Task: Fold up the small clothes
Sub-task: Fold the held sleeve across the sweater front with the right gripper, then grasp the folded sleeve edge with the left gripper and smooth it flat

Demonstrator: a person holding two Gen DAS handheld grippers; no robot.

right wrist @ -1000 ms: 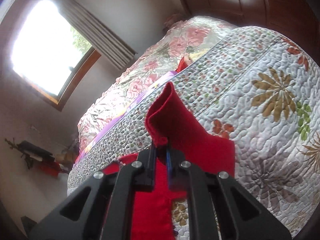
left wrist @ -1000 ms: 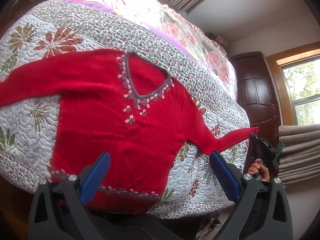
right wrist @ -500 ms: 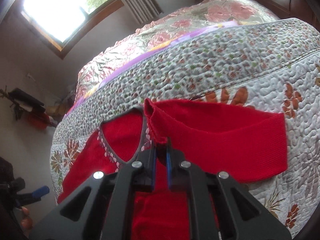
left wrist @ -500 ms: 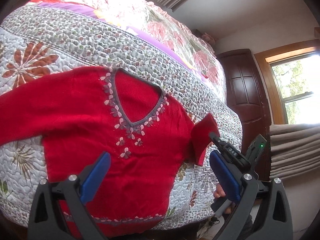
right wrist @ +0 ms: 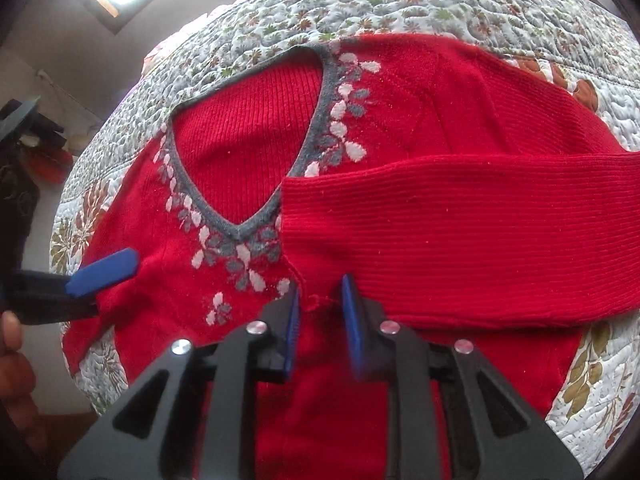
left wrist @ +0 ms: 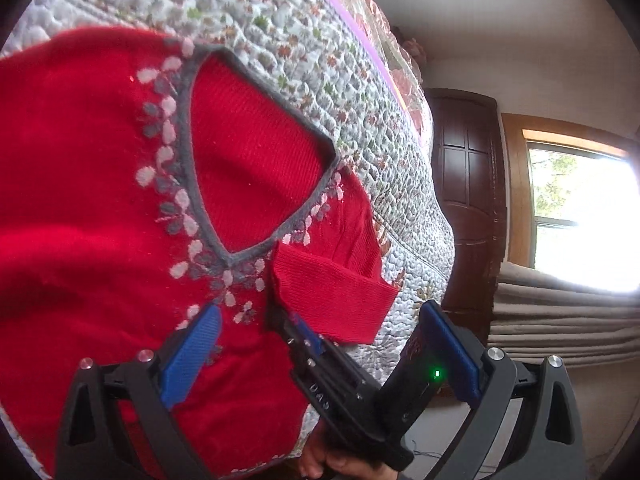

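The red sweater (right wrist: 400, 128) lies face up on a quilted floral bedspread (right wrist: 360, 4), its grey V-neck trimmed with pale and grey petals, and one sleeve (right wrist: 460, 236) is folded across the chest so that its cuff sits just at the point of the V. Around the bed, the left wrist view shows a dark wooden door (left wrist: 466, 200) at three o'clock, a bright window (left wrist: 580, 216) beyond it and stacked grey curtain folds (left wrist: 560, 320) beneath. The right gripper (right wrist: 320, 316) sits low over the sweater at six o'clock, its blue pads slightly apart, the cuff edge lying loose between them. The left gripper (left wrist: 320, 348) hovers above the sweater's lower front with its blue fingers spread wide, holding nothing. A hand (left wrist: 340, 464) grips the right tool's handle at six o'clock.
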